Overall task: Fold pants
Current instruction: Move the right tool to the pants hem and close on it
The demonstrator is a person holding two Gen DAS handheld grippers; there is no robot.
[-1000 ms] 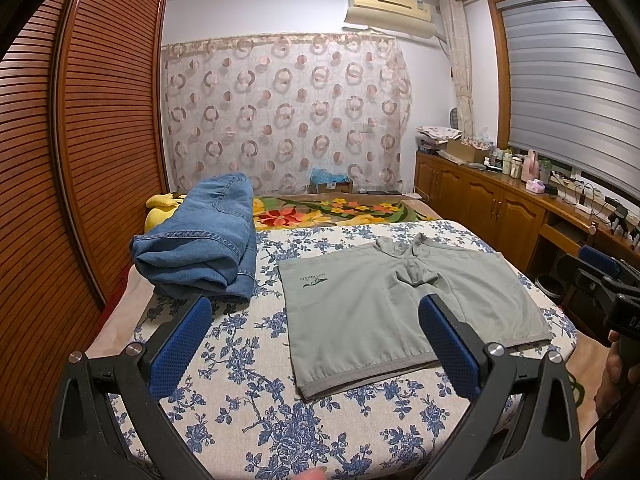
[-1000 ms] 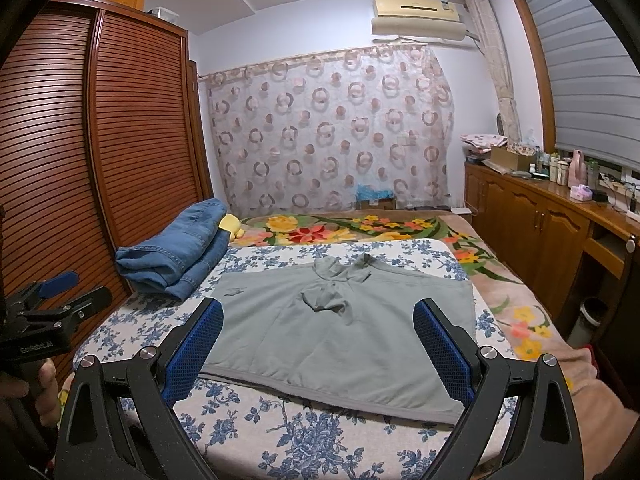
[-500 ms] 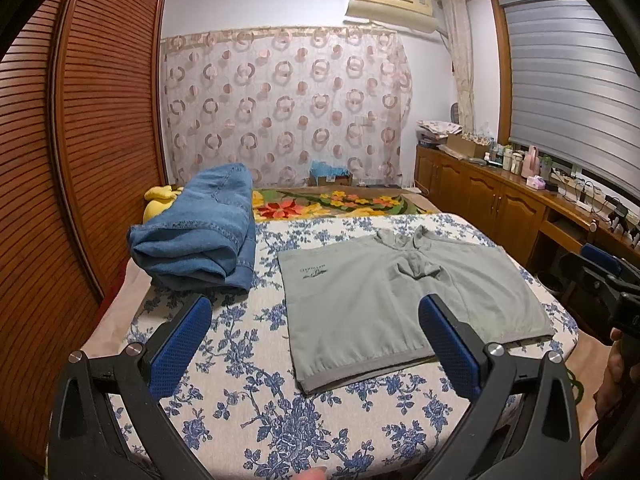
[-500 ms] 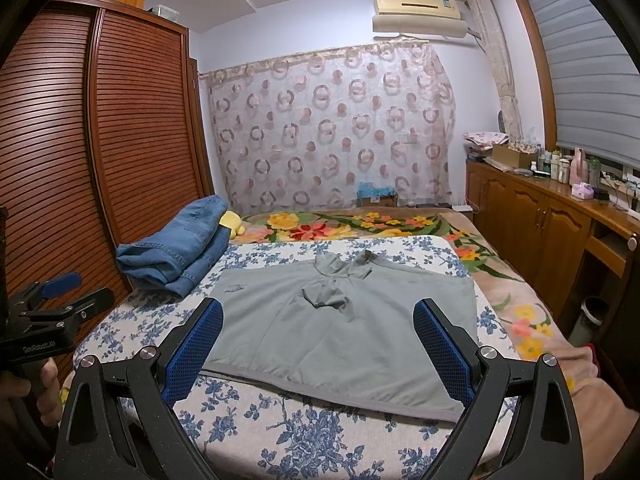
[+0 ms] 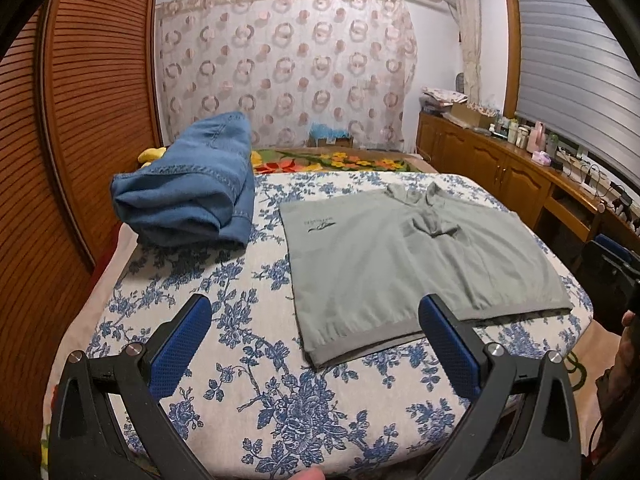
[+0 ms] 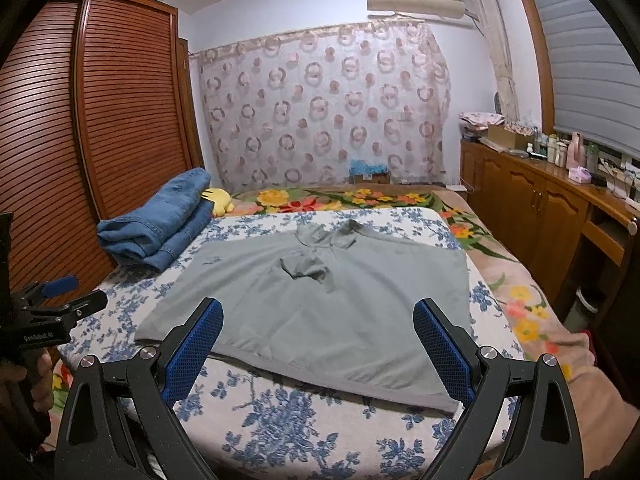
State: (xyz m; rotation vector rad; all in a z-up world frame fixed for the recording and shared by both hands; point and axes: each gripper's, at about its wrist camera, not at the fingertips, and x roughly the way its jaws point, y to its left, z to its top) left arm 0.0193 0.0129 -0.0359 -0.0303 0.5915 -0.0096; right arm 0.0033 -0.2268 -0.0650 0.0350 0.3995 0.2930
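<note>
Grey pants [image 5: 400, 264] [image 6: 360, 280] lie spread flat on the blue-flowered bed sheet [image 5: 260, 380] [image 6: 320, 420], hem edge nearest me and crumpled waist at the far end. My left gripper [image 5: 314, 312] hovers open over the sheet at the pants' near left corner, holding nothing. Over the near hem my right gripper [image 6: 318, 312] also stands open and empty. A hand holds the left gripper [image 6: 48, 300] at the left rim of the right wrist view. The right gripper [image 5: 616, 264] shows at the right rim of the left wrist view.
Folded blue jeans [image 5: 192, 196] [image 6: 160, 224] are stacked at the bed's left, with a yellow soft toy [image 6: 218, 200] behind. A flowered blanket [image 6: 360, 196] covers the far end. A slatted wardrobe [image 5: 80, 120] stands left, a wooden cabinet [image 6: 540, 208] with bottles right.
Both grippers have come a little closer to the bed and tipped down. The grey pants and the jeans have not moved. Both grippers stay open.
</note>
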